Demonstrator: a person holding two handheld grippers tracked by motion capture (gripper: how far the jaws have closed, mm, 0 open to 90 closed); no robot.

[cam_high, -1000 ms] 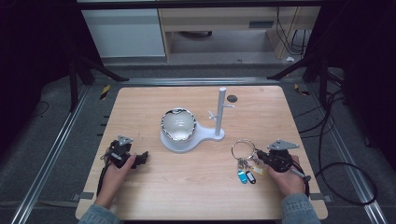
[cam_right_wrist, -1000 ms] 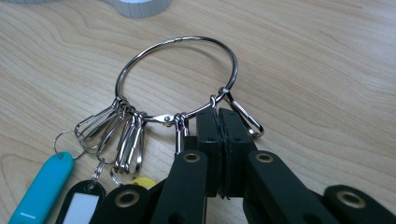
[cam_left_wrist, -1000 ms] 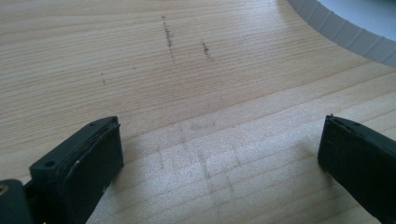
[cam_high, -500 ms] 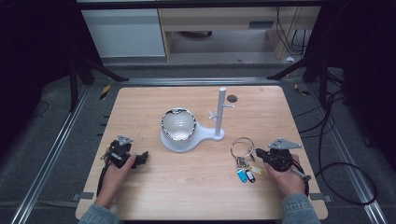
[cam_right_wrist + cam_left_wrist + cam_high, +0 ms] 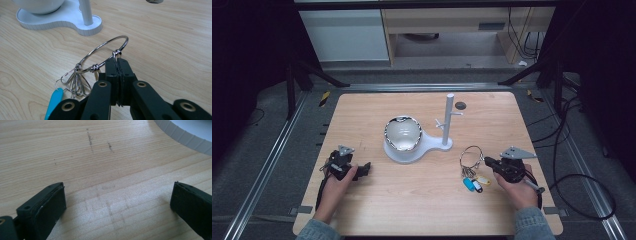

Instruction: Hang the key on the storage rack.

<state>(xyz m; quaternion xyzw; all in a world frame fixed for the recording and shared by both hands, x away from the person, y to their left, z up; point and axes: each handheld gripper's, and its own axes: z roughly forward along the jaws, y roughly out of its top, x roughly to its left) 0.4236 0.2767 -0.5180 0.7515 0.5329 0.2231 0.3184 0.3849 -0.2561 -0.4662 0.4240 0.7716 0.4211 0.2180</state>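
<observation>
Reporter: Grippers at a pale wooden table (image 5: 377,210), seen left to right — what has changed over the last second?

Editor: On the left, nothing. The left gripper (image 5: 362,170) rests low on the wood just where it lay a second ago, its two black jaws standing wide apart with bare tabletop between them in the left gripper view. At centre, the white plastic stand with a round dish and an upright pegged post (image 5: 447,142) has not moved, and the glossy white bowl (image 5: 402,134) sits in its dish as before.

Reporter: And the right?

Editor: That is where the movement is. The right gripper (image 5: 487,161) has its jaws pressed together on the large silver wire key ring (image 5: 105,50), clamped close to one of the ring's twisted joints. Compared with a second ago, the ring and its cluster of small keys with a blue tag (image 5: 469,183) lie slightly farther left, nearer the stand, though the keys apparently still rest on the table.

Reporter: Meaning?

Editor: The grip looks secure, so the ring is likely headed for a peg on the post; lifting it clear comes next.
</observation>
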